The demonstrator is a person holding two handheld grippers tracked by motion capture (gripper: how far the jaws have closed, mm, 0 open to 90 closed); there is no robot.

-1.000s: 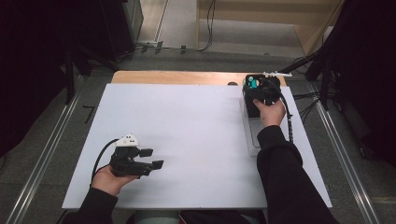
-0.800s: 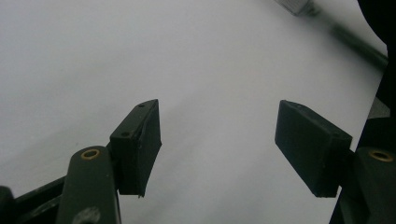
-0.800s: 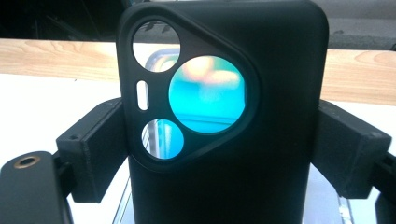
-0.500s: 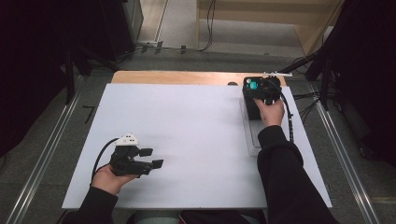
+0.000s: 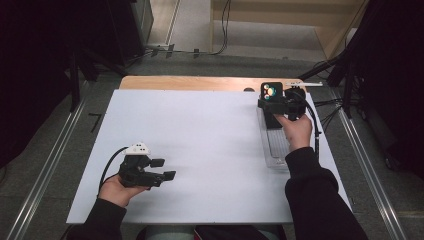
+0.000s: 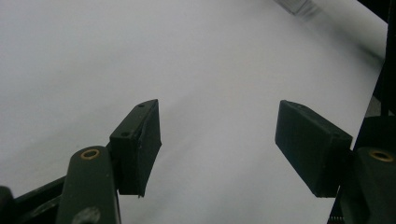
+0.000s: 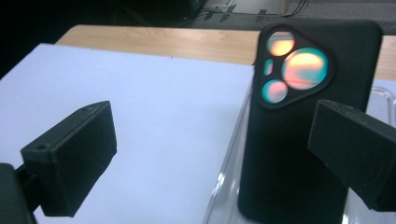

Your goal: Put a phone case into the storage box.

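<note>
High view first: I see my right gripper (image 5: 278, 102) at the far right of the desk (image 5: 200, 150), over the far end of a clear plastic tray (image 5: 272, 150) that lies along the desk's right edge; a black phone case (image 5: 271, 92) stands upright there, its camera cut-out catching coloured light. Right gripper view shows the phone case (image 7: 299, 140) upright with its foot in the clear tray (image 7: 229, 186); my jaws stand wide, one well off to the left over the white desk (image 7: 140, 107), the other in front of the case's lower right side; I cannot tell whether that jaw touches the case, and nothing is clamped between them. My left gripper (image 5: 162, 170) rests at the near left of the desk in the person's left hand (image 5: 117, 190), well apart from the tray; in the left gripper view its jaws are spread wide over the bare white desk (image 6: 210, 93), holding nothing.
</note>
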